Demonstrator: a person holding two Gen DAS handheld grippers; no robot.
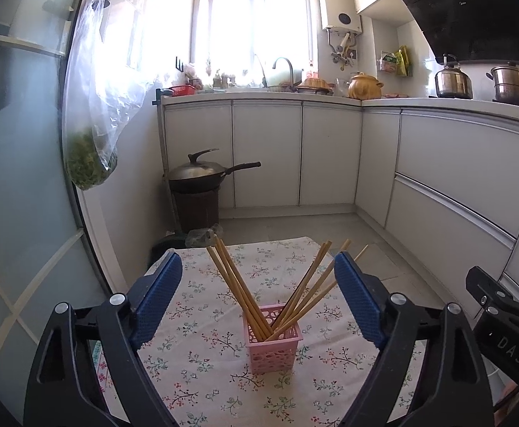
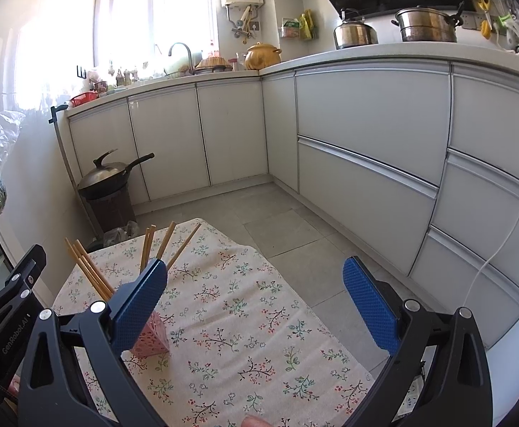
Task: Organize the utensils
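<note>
A floral tablecloth (image 1: 202, 373) covers the table, with grey floor tiles and white kitchen cabinets (image 1: 330, 156) beyond it. On the cloth stands a pink perforated basket (image 1: 273, 338), upright, with wooden chopsticks (image 1: 238, 288) in it fanning out to the left and right. The left gripper (image 1: 258, 267) hangs just in front of the basket, jaws spread wide with nothing between the pads. The right gripper (image 2: 255, 281) sits to the basket's right over bare cloth, jaws likewise wide apart and empty.
</note>
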